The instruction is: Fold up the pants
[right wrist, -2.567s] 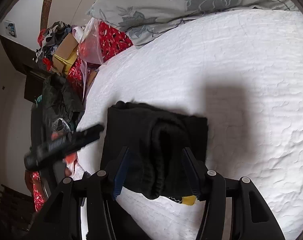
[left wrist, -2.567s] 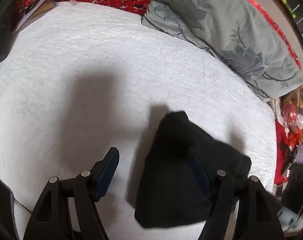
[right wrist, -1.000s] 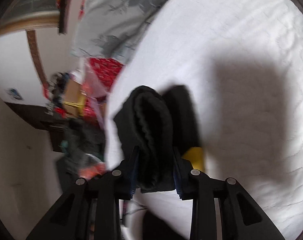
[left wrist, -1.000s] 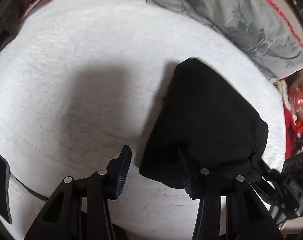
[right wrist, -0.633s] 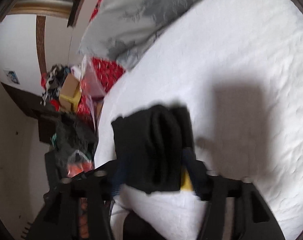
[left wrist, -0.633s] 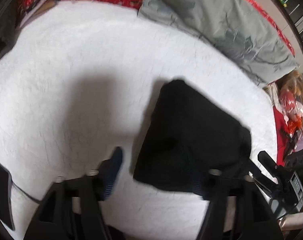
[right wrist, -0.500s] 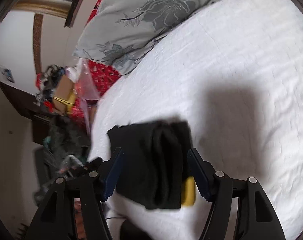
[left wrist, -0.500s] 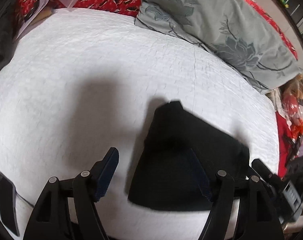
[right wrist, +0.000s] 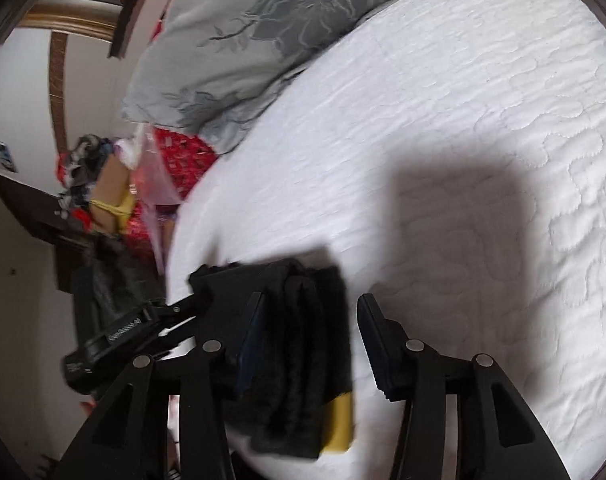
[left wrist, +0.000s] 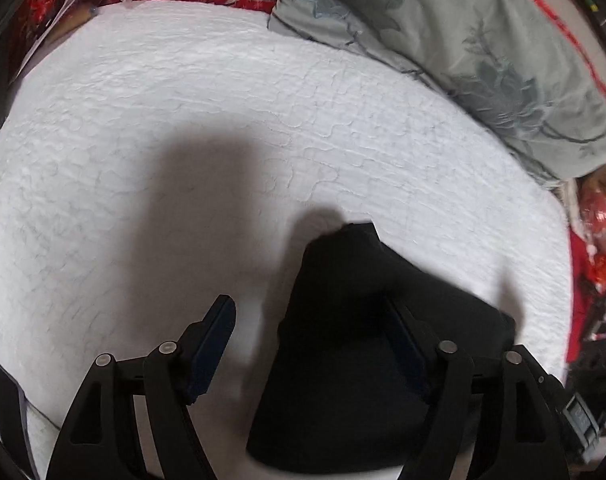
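White quilted bed [left wrist: 223, 120] | grey floral pillow [left wrist: 483, 52] | black pants [left wrist: 363, 360] folded | both jaws released

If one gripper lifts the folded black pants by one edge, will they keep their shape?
Probably not. The folded black pants are soft layered cloth, so the layers would likely droop and fall open. They lie on a quilted white bedcover, so pushing may drag and bunch them.

Bedroom (quilted bed [left wrist: 183, 120], pillow [left wrist: 483, 40])
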Demonstrator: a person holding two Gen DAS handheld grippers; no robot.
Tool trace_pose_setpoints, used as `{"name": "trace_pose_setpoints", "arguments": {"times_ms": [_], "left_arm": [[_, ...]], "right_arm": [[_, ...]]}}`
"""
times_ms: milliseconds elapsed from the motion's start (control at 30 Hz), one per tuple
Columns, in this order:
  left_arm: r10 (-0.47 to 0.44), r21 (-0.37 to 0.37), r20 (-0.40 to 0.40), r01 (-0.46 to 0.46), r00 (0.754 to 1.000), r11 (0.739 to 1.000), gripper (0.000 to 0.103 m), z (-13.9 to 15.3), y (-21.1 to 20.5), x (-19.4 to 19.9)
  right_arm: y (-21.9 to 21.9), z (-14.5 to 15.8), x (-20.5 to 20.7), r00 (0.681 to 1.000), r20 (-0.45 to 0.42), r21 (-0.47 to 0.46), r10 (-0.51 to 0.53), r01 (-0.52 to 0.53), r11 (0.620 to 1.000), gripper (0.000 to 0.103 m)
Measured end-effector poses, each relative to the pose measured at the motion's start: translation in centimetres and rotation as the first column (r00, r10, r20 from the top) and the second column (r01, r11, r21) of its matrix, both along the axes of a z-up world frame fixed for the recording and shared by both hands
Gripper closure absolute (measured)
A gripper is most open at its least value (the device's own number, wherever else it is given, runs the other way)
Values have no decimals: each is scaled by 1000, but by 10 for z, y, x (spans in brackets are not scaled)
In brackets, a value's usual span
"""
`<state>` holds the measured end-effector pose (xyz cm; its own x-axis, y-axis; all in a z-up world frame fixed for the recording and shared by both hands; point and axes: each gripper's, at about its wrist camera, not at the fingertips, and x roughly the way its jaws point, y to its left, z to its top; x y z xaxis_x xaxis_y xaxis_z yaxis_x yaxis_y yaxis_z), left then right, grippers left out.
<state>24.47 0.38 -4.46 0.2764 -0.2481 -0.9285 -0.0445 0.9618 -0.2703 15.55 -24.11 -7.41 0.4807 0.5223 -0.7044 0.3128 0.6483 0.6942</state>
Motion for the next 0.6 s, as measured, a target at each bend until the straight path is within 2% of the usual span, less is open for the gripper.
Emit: {"name": "trace_pose_setpoints", "arguments": {"times_ms": [67, 200, 233, 267, 367, 467, 533, 600], "left_arm": [[-8, -12, 23, 8, 1000, 1000, 29, 8, 10, -19], [-11, -10, 11, 11, 1000, 1000, 26, 1, 18, -51], [-11, -9, -7, 11, 1000, 1000, 26, -1, 20, -57], [-11, -16, -22, 11, 1000, 1000, 26, -5, 20, -62], [-26, 30, -30, 27, 999, 999, 23, -19, 17, -72], [-30, 41, -20, 31, 999, 999, 20, -26, 14, -72], [-44, 84, -6, 45, 999, 995, 20, -22, 8, -72], [-62, 95, 5, 61, 998, 994, 22, -18, 6, -73]], "right_arm": [[6, 5, -9, 999, 0, 30, 47, -47, 998, 49], [28, 8, -24, 991, -25, -27, 129, -130, 991, 48], [35, 8, -25, 989, -32, -55, 144, -145, 988, 51], [40, 11, -28, 987, -33, -96, 156, -159, 983, 63], [42, 22, -39, 985, -7, -131, 174, -173, 976, 71], [39, 8, -48, 983, -59, -161, 175, -182, 970, 70], [41, -2, -50, 983, -74, -169, 169, -179, 969, 66], [42, 0, -50, 985, -71, -169, 157, -167, 971, 61]]}}
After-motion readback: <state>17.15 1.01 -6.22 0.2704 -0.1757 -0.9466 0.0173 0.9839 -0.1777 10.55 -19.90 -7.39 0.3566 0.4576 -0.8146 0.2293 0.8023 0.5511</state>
